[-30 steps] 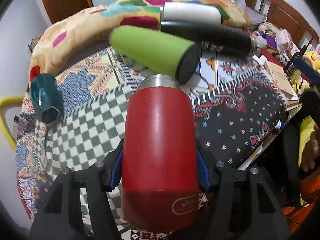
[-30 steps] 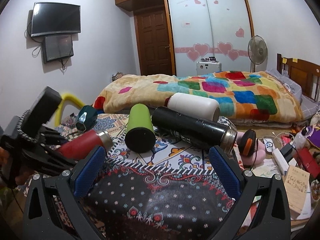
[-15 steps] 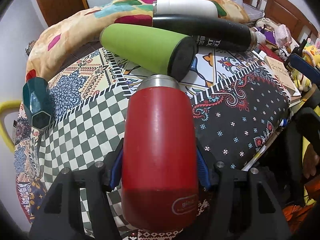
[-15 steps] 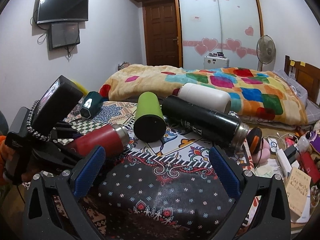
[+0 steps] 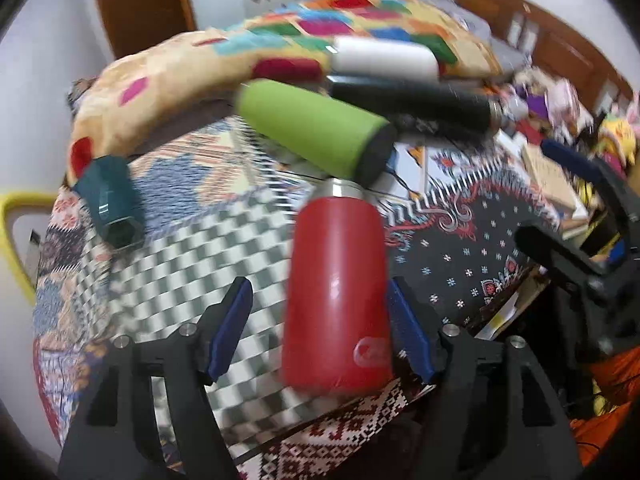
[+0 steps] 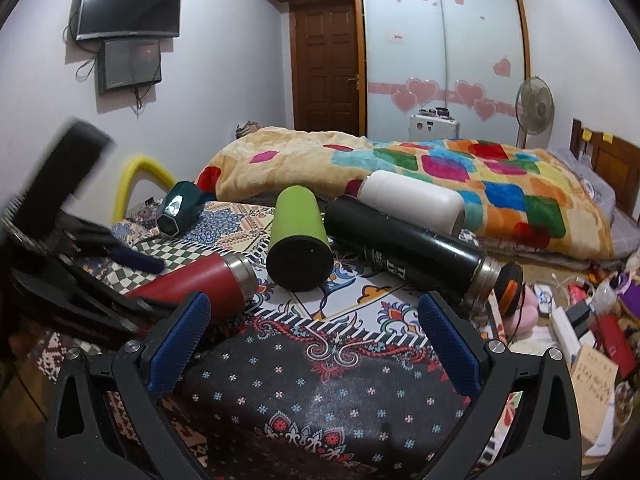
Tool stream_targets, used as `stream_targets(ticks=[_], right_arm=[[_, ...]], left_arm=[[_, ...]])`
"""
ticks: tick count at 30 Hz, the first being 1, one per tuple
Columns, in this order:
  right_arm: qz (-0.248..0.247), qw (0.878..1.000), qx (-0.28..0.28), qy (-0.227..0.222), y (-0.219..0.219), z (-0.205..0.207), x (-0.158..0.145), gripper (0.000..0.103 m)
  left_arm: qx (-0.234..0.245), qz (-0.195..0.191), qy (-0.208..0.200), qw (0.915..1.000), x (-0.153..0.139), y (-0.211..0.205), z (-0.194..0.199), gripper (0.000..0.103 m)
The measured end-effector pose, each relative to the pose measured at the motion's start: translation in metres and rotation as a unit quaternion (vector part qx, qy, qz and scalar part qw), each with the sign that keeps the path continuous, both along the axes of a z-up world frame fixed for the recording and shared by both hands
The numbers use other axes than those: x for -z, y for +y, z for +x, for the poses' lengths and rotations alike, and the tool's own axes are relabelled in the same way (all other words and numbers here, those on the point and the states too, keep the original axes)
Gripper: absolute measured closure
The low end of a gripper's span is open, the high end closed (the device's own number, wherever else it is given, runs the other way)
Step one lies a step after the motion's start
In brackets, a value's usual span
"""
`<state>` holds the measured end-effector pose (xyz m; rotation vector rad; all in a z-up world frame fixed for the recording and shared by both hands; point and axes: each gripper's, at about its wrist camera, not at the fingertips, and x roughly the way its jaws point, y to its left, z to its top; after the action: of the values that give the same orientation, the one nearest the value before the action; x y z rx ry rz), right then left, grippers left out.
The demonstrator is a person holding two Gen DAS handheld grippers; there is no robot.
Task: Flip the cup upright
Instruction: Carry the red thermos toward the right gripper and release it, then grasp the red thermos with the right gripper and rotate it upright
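Now the left gripper (image 5: 316, 328) stands with its blue pads spread: the right pad is at the red cup (image 5: 338, 292), the left pad is clear of it with checkered cloth showing between, so nothing is clamped. That red cup lies on its side on the patchwork cloth (image 6: 320, 380), steel mouth pointing away toward the green bottle (image 5: 316, 134); the picture is smeared with motion. Over on the other side, the right gripper (image 6: 316, 344) hangs wide open and empty above the dark floral patch, near the front edge of the cloth.

Counting outward: five vessels in all, every one lying down. One red cup, one green bottle just beyond it, one long black flask (image 6: 404, 250) touching a white bottle (image 6: 412, 202) behind it, and one teal cup (image 6: 176, 208) well apart near the far left edge. Behind them a bed with a colourful blanket (image 6: 440, 168), a wooden door (image 6: 326, 68), sliding wardrobe doors, a wall television (image 6: 128, 10) and a fan (image 6: 534, 106). Clutter crowds the right edge.
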<state>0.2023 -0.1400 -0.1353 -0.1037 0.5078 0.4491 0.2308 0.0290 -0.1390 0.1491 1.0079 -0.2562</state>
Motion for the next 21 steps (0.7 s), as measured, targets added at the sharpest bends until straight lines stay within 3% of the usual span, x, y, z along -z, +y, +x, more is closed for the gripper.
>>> stream_targets(ticks=[4, 10, 17, 21], right_arm=[[0.003, 1.0, -0.023, 0.012, 0.009, 0.008, -0.001, 0.0], [0.025, 0.994, -0.077, 0.072, 0.039, 0.024, 0.004, 0.001], [0.0, 0.985, -0.119, 0.127, 0.077, 0.036, 0.012, 0.024], [0.007, 0.978, -0.127, 0.168, 0.083, 0.041, 0.017, 0.025]], left_arm=[[-0.054, 0.011, -0.035, 0.9979, -0.013, 0.04, -0.007, 0.033], [-0.071, 0.013, -0.007, 0.9974, 0.015, 0.07, -0.002, 0.034], [-0.058, -0.014, -0.018, 0.9981, 0.024, 0.074, -0.013, 0.034], [-0.051, -0.02, -0.012, 0.9984, 0.036, 0.07, -0.022, 0.034]])
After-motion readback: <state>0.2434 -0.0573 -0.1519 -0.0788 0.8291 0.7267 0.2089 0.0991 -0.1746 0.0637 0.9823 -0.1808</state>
